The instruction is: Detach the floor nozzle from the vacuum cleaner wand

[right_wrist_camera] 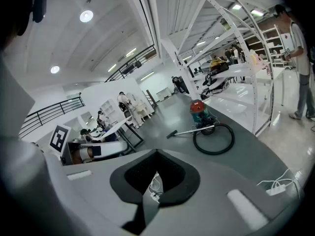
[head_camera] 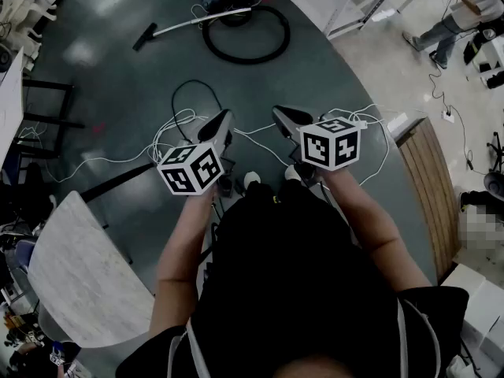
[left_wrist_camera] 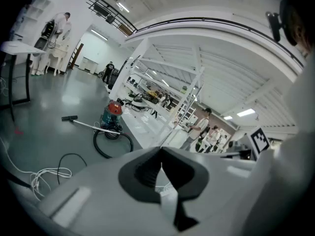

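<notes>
The floor nozzle (head_camera: 144,36) is small, flat and black. It lies on the grey floor (head_camera: 118,93). It is joined to one end of the wand (head_camera: 201,20). The wand is a long, thin, silver tube. It lies low across the floor and runs from the floor nozzle back to the vacuum cleaner (right_wrist_camera: 198,109). The vacuum cleaner is round, with a red top and a blue-green body, and it stands upright. Its black hose (head_camera: 285,34) lies in one big loop on the floor just beside it.
</notes>
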Demonstrator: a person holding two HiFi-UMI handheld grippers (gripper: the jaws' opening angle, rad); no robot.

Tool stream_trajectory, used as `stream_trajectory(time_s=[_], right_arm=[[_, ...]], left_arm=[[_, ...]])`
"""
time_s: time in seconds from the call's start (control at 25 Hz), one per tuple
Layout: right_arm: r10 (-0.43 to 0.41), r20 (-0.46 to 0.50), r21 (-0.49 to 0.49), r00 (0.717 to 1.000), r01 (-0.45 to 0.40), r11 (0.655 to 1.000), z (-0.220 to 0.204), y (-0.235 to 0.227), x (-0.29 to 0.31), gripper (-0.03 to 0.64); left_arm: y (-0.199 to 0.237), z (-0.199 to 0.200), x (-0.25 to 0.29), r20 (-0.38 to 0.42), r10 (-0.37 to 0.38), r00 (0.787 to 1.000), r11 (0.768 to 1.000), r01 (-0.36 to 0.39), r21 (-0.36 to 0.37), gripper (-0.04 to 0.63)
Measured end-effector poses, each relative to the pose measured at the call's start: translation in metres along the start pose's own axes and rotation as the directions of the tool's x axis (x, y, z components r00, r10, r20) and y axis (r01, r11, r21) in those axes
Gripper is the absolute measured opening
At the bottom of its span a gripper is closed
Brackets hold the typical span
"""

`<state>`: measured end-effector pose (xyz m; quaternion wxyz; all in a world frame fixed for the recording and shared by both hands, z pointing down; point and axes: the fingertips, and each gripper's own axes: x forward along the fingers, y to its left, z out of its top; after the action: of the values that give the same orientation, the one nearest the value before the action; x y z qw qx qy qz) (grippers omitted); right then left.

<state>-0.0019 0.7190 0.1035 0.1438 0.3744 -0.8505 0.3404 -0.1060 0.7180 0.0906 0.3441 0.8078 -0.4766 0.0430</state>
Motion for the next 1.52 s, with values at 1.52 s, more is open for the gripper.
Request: stream_trajectory(time_s=[1.52], right_arm=[[-0.041, 0.004, 0.001, 0.999, 0.041, 0.999, 0.106, -0.15, 0.048, -0.002]], left_arm=[[0.02, 0.074, 0.16, 0.04, 0.085, 0.996, 0.996, -0.084, -0.023, 0.008]])
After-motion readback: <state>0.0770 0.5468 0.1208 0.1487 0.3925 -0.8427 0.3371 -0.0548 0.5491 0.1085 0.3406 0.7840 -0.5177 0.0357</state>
